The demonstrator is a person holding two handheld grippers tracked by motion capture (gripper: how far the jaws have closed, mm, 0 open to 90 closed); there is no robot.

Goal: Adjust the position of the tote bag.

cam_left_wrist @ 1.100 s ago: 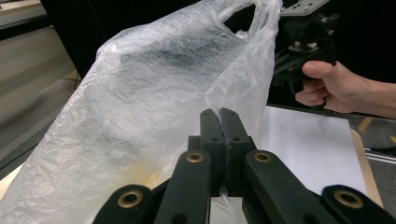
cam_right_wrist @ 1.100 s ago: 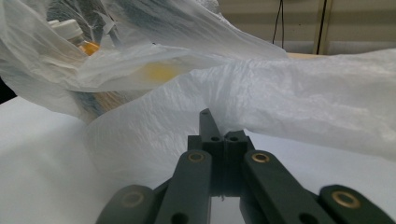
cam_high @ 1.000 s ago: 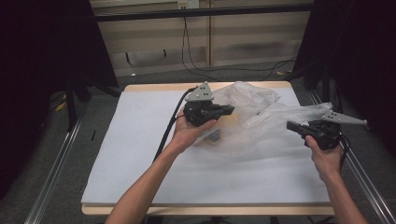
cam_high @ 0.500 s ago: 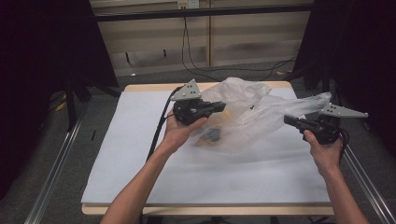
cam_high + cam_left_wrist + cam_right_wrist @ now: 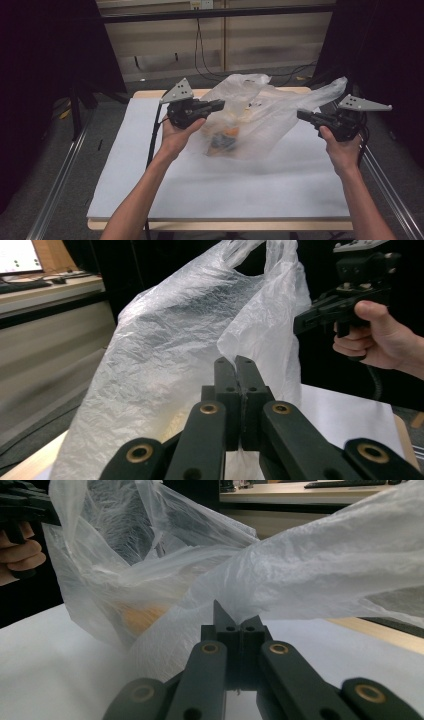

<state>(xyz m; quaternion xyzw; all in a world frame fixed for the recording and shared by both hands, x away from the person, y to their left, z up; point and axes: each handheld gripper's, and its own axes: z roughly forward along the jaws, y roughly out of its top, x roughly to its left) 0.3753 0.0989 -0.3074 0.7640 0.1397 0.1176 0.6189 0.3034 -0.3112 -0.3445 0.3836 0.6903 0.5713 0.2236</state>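
From above: thin, crinkled clear plastic bag (image 5: 260,117) stretched over the white table (image 5: 210,190), pinched between left gripper (image 5: 220,104) and right gripper (image 5: 300,114); something orange and dark inside, perhaps packets, too blurred to name.

Left gripper view: jaws pressed together on a fold of film, handle loop up top, other hand (image 5: 380,337) beyond.

Right gripper view: jaws clamped on a bunched, taut strip; orange blur low inside.

Translucent plastic bag (image 5: 260,117), crumpled, stretched between left gripper (image 5: 220,104) and right gripper (image 5: 301,115), both clamped on its film; orange-and-dark contents (image 5: 222,139) inside, apparently packets.
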